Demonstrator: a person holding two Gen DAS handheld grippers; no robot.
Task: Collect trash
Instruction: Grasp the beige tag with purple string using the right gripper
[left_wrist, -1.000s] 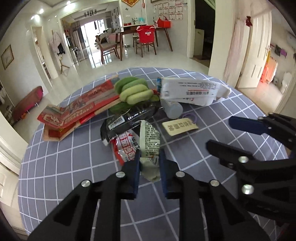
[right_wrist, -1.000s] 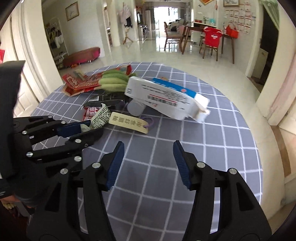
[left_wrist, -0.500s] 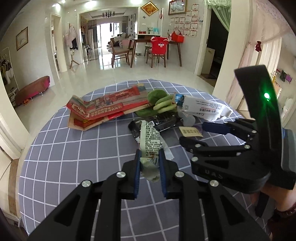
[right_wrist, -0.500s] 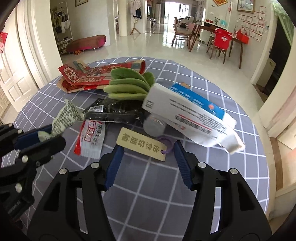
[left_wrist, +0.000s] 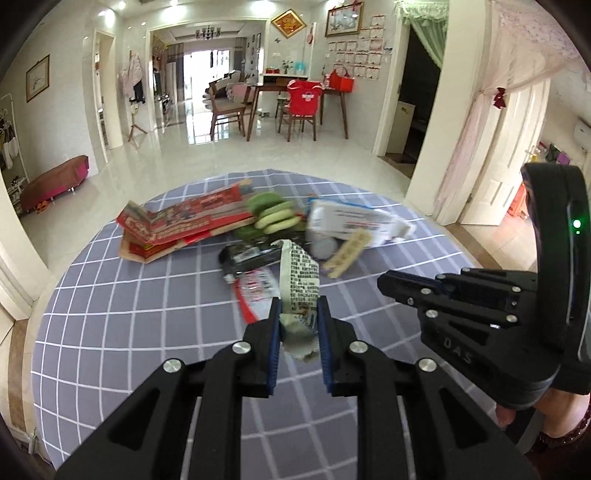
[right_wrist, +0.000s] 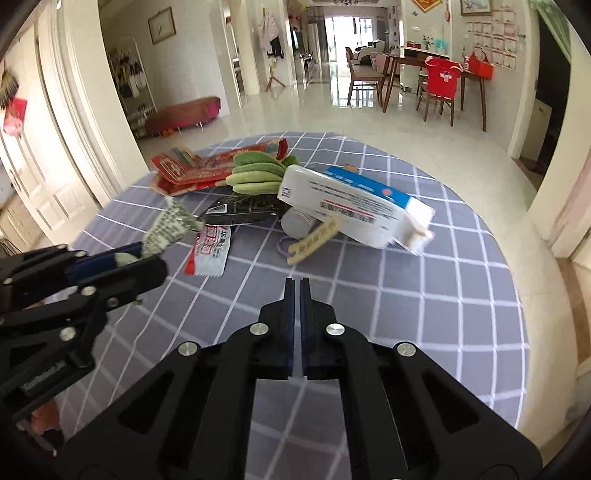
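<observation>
My left gripper (left_wrist: 298, 325) is clamped on the pale printed wrapper (left_wrist: 297, 284), which stands lifted off the bench (left_wrist: 110, 332), its long axis running up and away from the pads. My right gripper (right_wrist: 297, 317) hangs closed on nothing, its pads almost touching, above bare checked cloth. Just ahead of it and slightly left lies the yellow tag (right_wrist: 314, 240) with its purple loop, long axis slanting up to the right; the red-and-white sachet (right_wrist: 208, 251) lies further left. So the right gripper is the nearer one for the tag. Beyond sit the white-and-blue box (right_wrist: 354, 206), green pods (right_wrist: 258, 173) and red packets (right_wrist: 195, 170). Half a second ago my right gripper was spread wide around the tag; now it has shut and drawn back without it.
</observation>
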